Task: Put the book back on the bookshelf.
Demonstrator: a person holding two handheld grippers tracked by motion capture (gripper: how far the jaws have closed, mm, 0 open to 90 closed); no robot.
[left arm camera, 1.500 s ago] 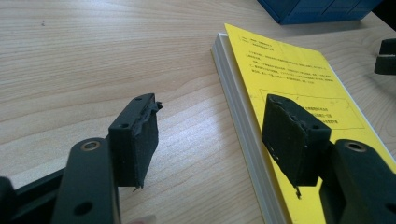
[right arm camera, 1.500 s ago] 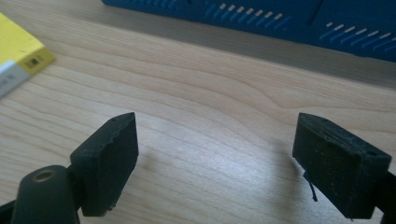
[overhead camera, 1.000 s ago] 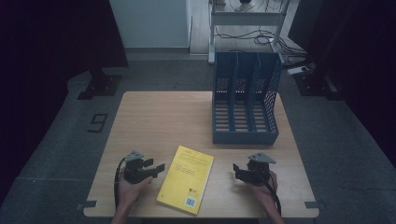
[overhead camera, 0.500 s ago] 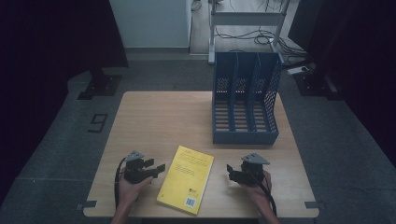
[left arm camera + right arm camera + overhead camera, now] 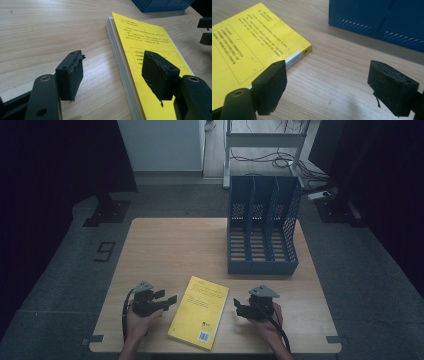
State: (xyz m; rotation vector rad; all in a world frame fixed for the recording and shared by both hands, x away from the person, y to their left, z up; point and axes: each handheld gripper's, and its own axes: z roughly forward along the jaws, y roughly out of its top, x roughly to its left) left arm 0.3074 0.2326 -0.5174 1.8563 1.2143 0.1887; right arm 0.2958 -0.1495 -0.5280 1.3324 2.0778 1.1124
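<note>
A yellow book (image 5: 199,312) is seen lying flat near the front edge of the wooden table (image 5: 175,250), between the two grippers and well in front of the blue file rack (image 5: 262,227), which stands upright with its three slots unfilled. The book is touched by neither gripper. The step in hand is judged to be the approach for a grasp on the book. It would be done well if the book were taken by an edge, one jaw slid under the cover side and one over the top, so that the pages are clamped together and not fanned; since the book lies flush on the wood, a corner may first have to be nudged past the table edge or tipped up. The left gripper (image 5: 167,299) is held wide apart, its jaws straddling the book's long edge just above it, nothing being pinched. The right gripper (image 5: 240,307) is likewise spread wide, with bare table between its jaws and the book's corner just beside one pad (image 5: 272,86)
</note>
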